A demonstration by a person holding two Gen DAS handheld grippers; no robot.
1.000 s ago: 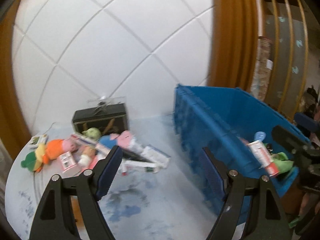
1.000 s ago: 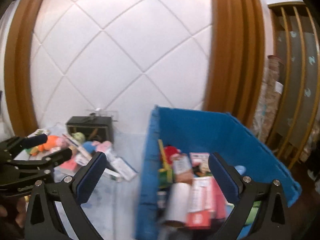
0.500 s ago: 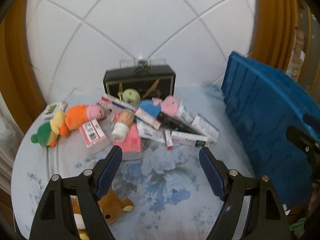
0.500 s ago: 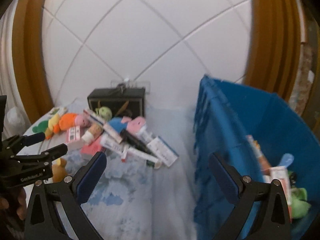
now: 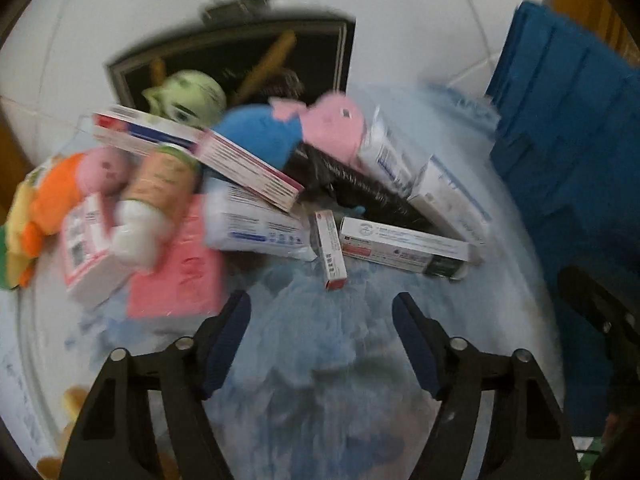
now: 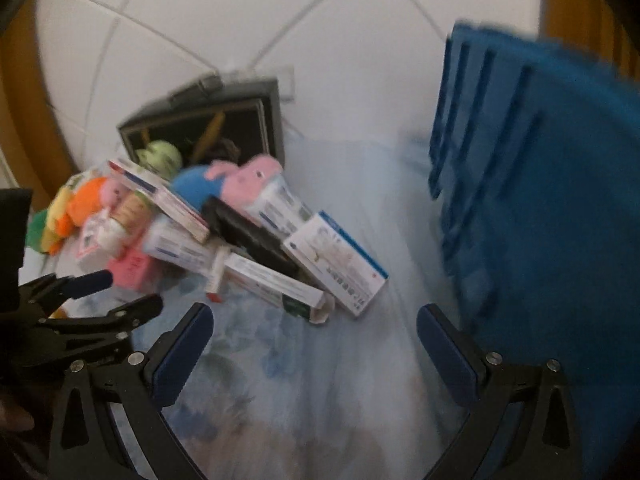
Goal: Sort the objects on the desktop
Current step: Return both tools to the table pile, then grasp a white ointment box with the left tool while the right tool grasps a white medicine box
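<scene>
Both tongs hang empty over bare cloth [image 5: 320, 344]: the left gripper [image 5: 320, 316], jaws just narrowed but apart, the right gripper [image 6: 314, 326] wide. Ahead the pile [image 5: 256, 184] of boxes and toys ends just beyond the left tips. At right stands the bin [image 6: 540, 208].

Round table [image 5: 304, 360] under a pale blue floral cloth. Resting on it, centre to left of frame: pink flat box [image 5: 176, 276], small red-and-white carton [image 5: 330, 250], long white toothpaste-type carton [image 5: 404, 250], white barcode box [image 5: 86, 252], orange plush [image 5: 52, 204]; black case [image 5: 240, 64] upright at the back. Blue crate [image 5: 568, 152] at right edge; its footing is not visible.
</scene>
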